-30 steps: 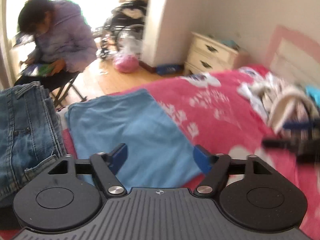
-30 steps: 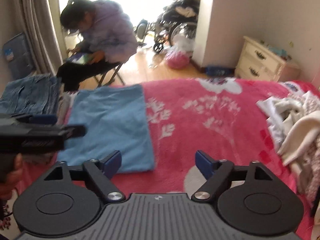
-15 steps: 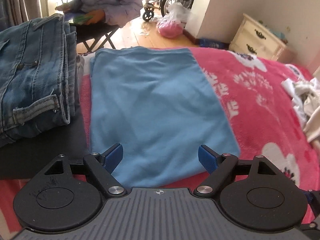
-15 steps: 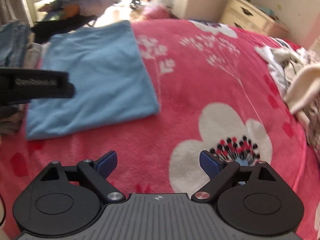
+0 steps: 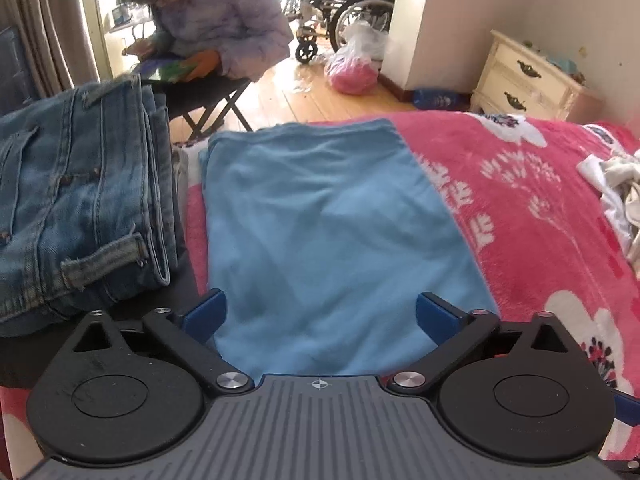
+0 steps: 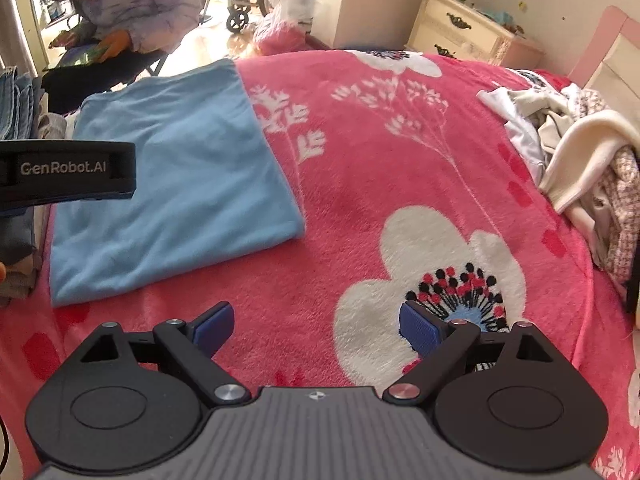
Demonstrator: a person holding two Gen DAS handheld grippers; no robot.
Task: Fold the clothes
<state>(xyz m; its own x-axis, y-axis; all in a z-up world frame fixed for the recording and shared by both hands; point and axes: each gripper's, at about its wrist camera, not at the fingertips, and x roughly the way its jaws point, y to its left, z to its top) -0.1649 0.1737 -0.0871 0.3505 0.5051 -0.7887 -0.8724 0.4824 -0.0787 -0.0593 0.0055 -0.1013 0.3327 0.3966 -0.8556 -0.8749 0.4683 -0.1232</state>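
Observation:
A light blue folded garment lies flat on the pink flowered blanket. My left gripper hovers over its near edge. The jaws are opening and the pads touch nothing. Folded jeans are stacked just left of the blue garment. My right gripper stands open over bare blanket, beside the white flower print and right of the blue garment. The left gripper's black body shows at the left edge of the right wrist view. A heap of unfolded clothes lies at the far right.
Beyond the bed's far edge a person sits on a folding stool. On the wooden floor are a pink bag and a wheelchair. A cream nightstand stands by the wall at the right.
Both grippers sank and tipped down toward the bed. The left view swung onto the blue garment and its jaws spread wider. The right gripper stayed open.

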